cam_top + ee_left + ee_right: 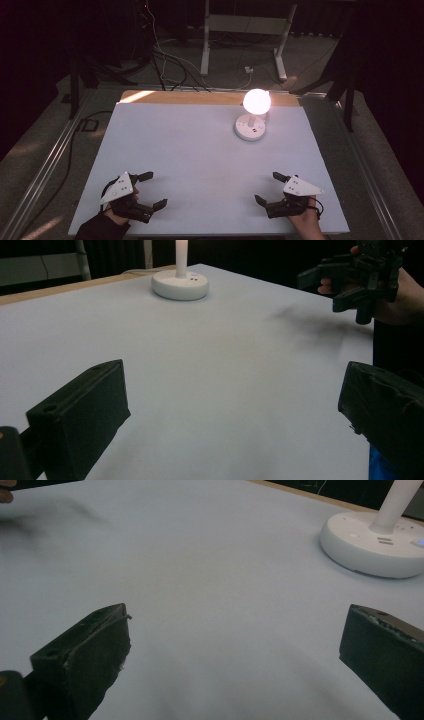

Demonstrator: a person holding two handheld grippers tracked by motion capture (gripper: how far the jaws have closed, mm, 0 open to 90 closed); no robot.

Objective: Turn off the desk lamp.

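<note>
A white table lamp (251,125) with a lit round globe (257,101) stands at the table's far right-centre; its round base (180,285) and stem (395,505) show in both gripper views. My left gripper (154,190) rests open near the front left edge, nothing between its jaws. My right gripper (269,188) rests open near the front right edge, also holding nothing. In the left gripper view the right gripper (345,282) appears across the table in a hand.
The pale blue-white table top (200,160) has a wooden strip (200,97) along its far edge. Beyond it lie cables (165,60) on the floor and a white table frame (245,30). Metal rails (45,165) flank the table.
</note>
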